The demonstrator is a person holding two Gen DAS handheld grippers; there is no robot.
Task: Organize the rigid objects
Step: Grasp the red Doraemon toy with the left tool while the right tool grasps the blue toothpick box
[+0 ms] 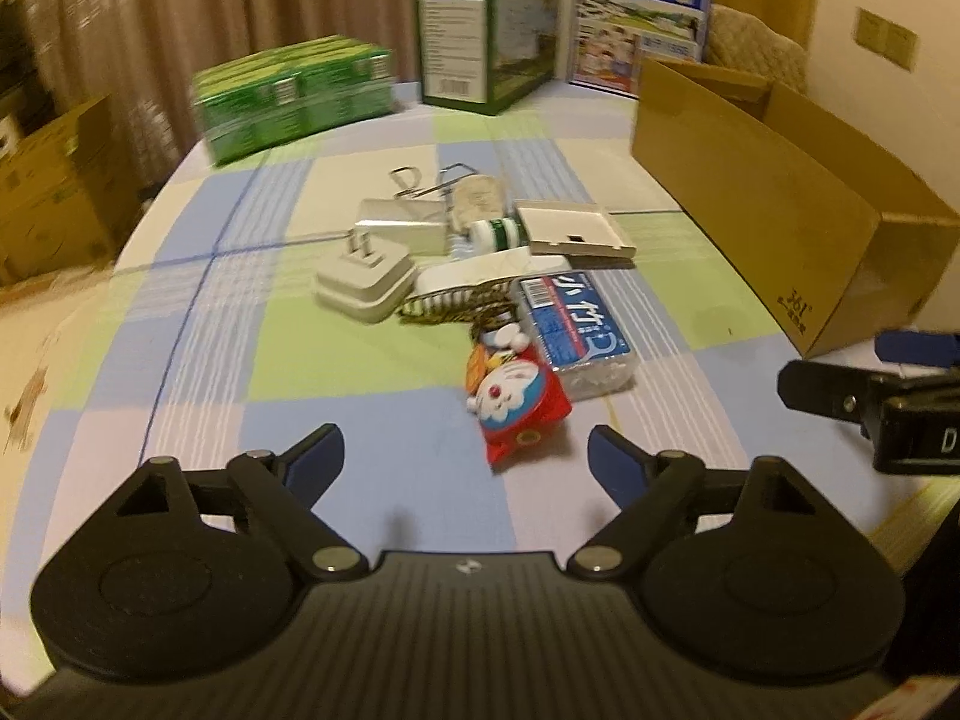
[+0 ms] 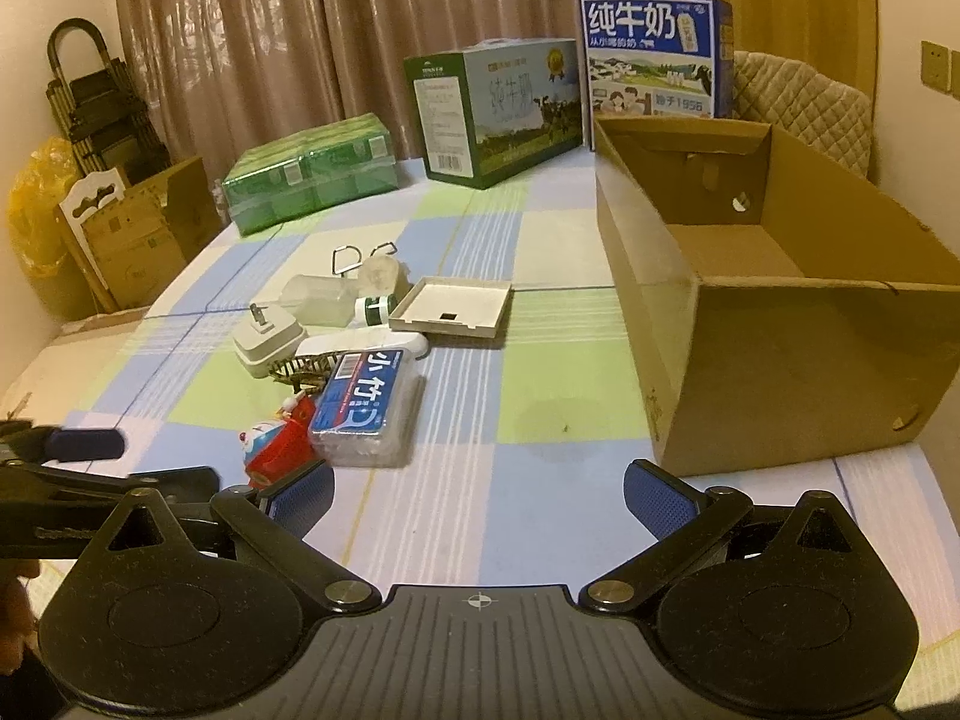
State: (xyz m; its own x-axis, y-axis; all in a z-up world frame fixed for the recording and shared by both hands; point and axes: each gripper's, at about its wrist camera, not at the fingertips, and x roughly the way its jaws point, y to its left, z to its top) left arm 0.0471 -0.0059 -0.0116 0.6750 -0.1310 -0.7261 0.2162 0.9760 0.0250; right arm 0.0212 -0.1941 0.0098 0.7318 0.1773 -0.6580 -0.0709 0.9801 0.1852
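A jumbled cluster lies mid-bench: white plug adapter (image 2: pixel 264 341), blue-labelled clear box (image 2: pixel 367 414), red cartoon toy (image 2: pixel 277 450), shallow white tray (image 2: pixel 451 306). An open cardboard box (image 2: pixel 780 324) sits empty, well apart.

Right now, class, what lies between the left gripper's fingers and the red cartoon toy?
Only bare checked tablecloth, seen in the left wrist view, separates the left gripper from the red cartoon toy.

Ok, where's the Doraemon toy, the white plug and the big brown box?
Doraemon toy (image 1: pixel 510 396), left wrist view, on its face.
White plug (image 2: pixel 264 342), right wrist view, on its body.
Brown box (image 2: pixel 798 372), right wrist view, on its near wall.
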